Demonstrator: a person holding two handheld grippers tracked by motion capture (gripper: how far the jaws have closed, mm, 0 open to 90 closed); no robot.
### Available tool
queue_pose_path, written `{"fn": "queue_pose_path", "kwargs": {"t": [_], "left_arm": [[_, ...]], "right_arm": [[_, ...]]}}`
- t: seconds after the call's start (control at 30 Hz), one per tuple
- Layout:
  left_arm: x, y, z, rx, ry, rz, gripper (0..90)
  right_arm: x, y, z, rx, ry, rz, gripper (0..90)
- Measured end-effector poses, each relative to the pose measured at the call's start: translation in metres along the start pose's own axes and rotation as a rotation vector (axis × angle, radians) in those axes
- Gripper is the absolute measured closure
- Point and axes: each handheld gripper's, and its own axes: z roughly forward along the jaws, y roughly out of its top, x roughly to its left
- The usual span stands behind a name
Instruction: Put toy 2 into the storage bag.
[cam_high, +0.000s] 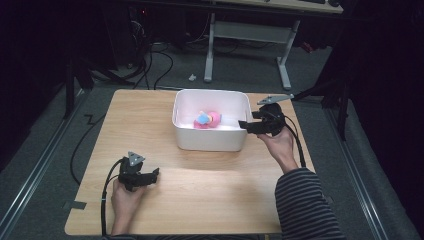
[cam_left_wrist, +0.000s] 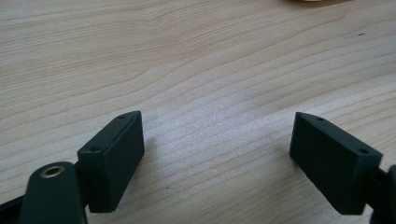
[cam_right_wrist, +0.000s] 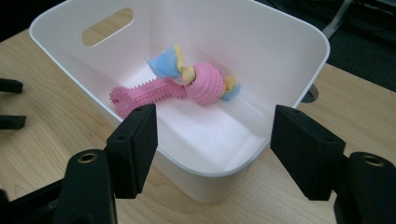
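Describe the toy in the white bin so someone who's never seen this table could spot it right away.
Start at the wooden table and find the white plastic bin with cut-out handles near its far edge. On the bin's floor lies a pink toy: a ridged pink shaft ending in a bumpy ball, with blue and yellow fabric tufts. It is the one item in the bin, in front of the open right tongs.

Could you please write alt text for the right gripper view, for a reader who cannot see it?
A pink knobbly rubber toy with blue and yellow fabric lies inside a white plastic bin on a light wooden table. The right tool points at the bin's near rim, its two black jaws wide apart and empty.
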Motion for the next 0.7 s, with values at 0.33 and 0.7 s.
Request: {"fn": "queue_pose_path", "kwargs": {"t": [0.33,0.7], "left_arm": [[0.0,0.0,0.0,-0.001,0.0,-0.001,18.1],[0.0,0.0,0.0,-0.001,0.001,-0.001,18.1]], "right_arm": [[-0.001,-0.038,-0.037,-0.117,-0.017,0.033,35.6],[0.0,-0.068,-0.061,-0.176,-0.046,0.047,35.9]]}}
